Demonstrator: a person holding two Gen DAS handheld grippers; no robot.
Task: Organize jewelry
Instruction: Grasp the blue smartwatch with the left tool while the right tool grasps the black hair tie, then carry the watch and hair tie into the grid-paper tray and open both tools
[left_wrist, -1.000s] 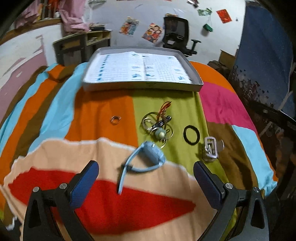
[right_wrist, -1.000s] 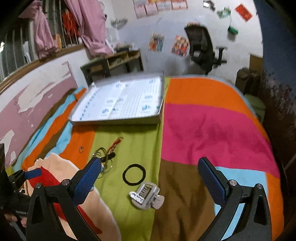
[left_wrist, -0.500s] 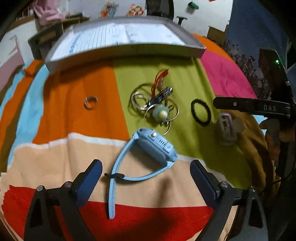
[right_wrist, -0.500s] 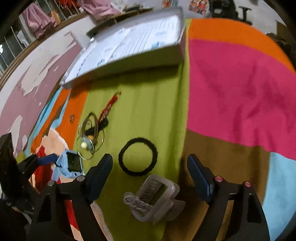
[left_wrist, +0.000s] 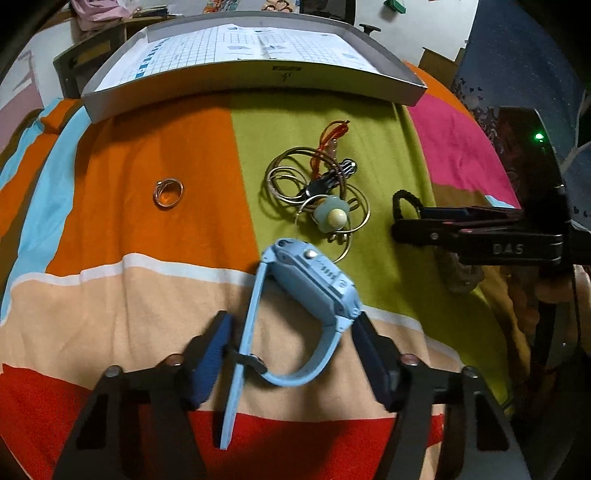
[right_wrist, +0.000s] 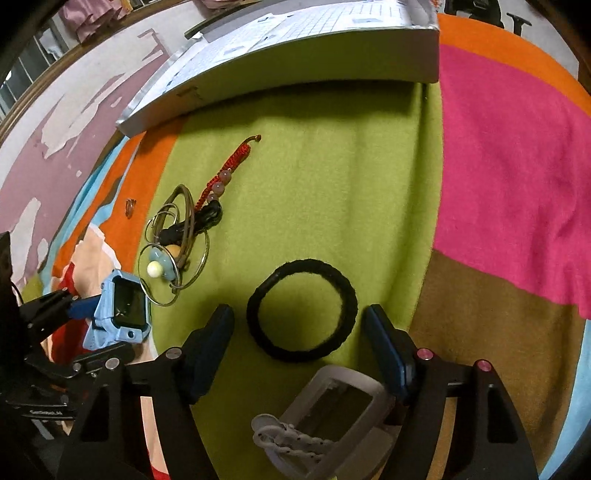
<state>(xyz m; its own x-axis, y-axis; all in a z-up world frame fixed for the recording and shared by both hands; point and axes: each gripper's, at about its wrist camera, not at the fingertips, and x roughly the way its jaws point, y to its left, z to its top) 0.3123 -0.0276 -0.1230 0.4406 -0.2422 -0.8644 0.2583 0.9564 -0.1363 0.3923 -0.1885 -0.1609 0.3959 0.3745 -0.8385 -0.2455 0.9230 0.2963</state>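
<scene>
A light blue watch (left_wrist: 314, 273) lies on the striped blanket, its strap looped back between the fingers of my left gripper (left_wrist: 291, 350). The jaws are open and straddle the strap; the right finger (left_wrist: 369, 354) is almost at the watch body's corner. My right gripper (right_wrist: 299, 321) is open and low over a black hair band (right_wrist: 347, 291) that sits between its tips. A white watch (right_wrist: 332, 410) lies just under that gripper. Seen from the left wrist, the right gripper (left_wrist: 400, 225) partly hides the black band (left_wrist: 404, 197).
A grey tray (left_wrist: 258, 77) with grid paper lies at the back. A small ring (left_wrist: 168, 192) rests on the orange patch. Tangled thin hoops with a pale bead pendant (left_wrist: 332, 216) and a red braided bracelet (right_wrist: 232, 166) lie in the middle. A hand holds the right gripper.
Both grippers have dropped lower and moved forward. The left fingers have narrowed around the blue watch's strap. The right fingers now flank the black band, past the white watch.
</scene>
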